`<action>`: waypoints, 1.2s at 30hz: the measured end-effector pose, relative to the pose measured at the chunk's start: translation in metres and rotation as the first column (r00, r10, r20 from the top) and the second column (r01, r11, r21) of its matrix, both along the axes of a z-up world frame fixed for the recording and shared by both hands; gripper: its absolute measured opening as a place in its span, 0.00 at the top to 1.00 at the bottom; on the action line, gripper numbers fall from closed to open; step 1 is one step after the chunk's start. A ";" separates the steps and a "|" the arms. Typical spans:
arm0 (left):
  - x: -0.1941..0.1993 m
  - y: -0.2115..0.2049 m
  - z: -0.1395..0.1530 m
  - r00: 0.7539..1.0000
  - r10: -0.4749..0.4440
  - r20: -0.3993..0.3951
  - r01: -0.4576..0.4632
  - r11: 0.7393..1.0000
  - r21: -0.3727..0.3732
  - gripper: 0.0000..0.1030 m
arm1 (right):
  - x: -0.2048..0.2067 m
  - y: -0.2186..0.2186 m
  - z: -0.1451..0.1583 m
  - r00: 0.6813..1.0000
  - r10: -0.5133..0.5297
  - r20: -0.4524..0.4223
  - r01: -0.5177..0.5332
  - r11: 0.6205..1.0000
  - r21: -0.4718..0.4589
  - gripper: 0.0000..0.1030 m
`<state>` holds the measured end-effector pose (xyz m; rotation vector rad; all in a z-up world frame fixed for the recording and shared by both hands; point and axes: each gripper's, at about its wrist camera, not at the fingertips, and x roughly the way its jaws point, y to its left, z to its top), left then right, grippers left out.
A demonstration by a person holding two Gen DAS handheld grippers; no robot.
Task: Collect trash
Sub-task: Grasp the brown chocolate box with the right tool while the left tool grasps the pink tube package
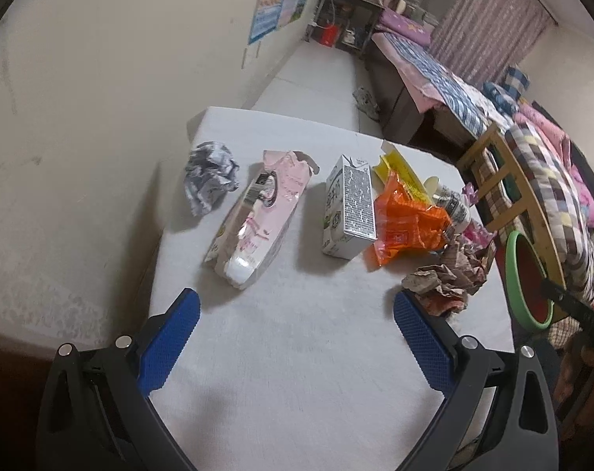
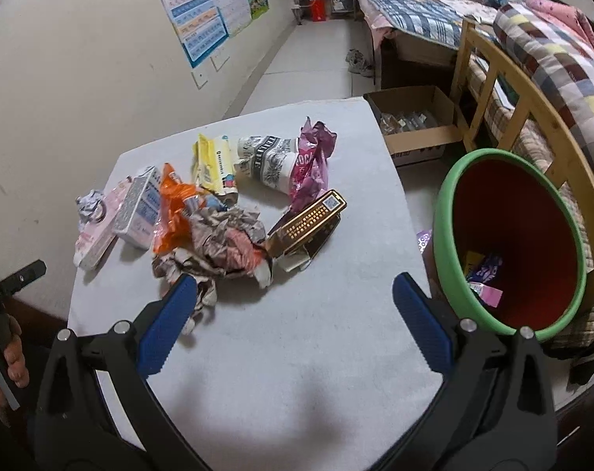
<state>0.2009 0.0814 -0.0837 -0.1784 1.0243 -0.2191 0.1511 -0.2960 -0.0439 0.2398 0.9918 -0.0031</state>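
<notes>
Trash lies scattered on a white table (image 1: 297, 353) (image 2: 297, 353). In the left wrist view: a crumpled grey paper ball (image 1: 210, 177), a pink package (image 1: 254, 219), a white milk carton (image 1: 348, 208), an orange wrapper (image 1: 409, 221) and crumpled brown paper (image 1: 450, 274). My left gripper (image 1: 296, 308) hovers open over bare table, short of the pink package. The right wrist view adds a yellow packet (image 2: 214, 165), a patterned cup (image 2: 269, 159), a purple wrapper (image 2: 310, 161) and a gold box (image 2: 308, 223). My right gripper (image 2: 295, 294) is open, its left finger (image 2: 167, 325) beside the brown paper (image 2: 222, 247).
A green-rimmed red bin (image 2: 509, 235) (image 1: 526, 278) stands at the table's right edge with a few wrappers inside. Beyond are a cardboard box (image 2: 414, 125), a wooden bed frame (image 2: 493, 90) with quilts, and a wall to the left. A hand (image 2: 2, 353) holds the other gripper.
</notes>
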 end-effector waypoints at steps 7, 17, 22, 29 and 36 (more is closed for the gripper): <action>0.033 -0.010 -0.013 0.999 -0.033 -0.016 0.033 0.999 0.037 0.08 | 0.029 0.003 -0.021 0.999 -0.017 -0.040 0.017 1.000 0.015 0.05; 0.073 -0.017 -0.039 0.995 -0.067 -0.071 0.076 0.988 0.133 0.09 | 0.060 0.002 -0.053 0.994 -0.026 -0.104 0.031 0.999 0.045 0.16; 0.086 -0.021 -0.054 0.992 -0.075 -0.097 0.090 0.982 0.167 0.09 | 0.067 0.000 -0.063 0.992 -0.031 -0.120 0.039 0.997 0.060 0.20; 0.095 -0.026 -0.070 0.990 -0.071 -0.121 0.090 0.983 0.158 0.09 | 0.075 -0.006 -0.076 0.989 -0.046 -0.144 0.058 0.995 0.082 0.35; 0.100 -0.026 -0.077 0.989 -0.064 -0.132 0.085 0.984 0.159 0.40 | 0.077 -0.006 -0.079 0.988 -0.042 -0.151 0.056 0.995 0.088 0.63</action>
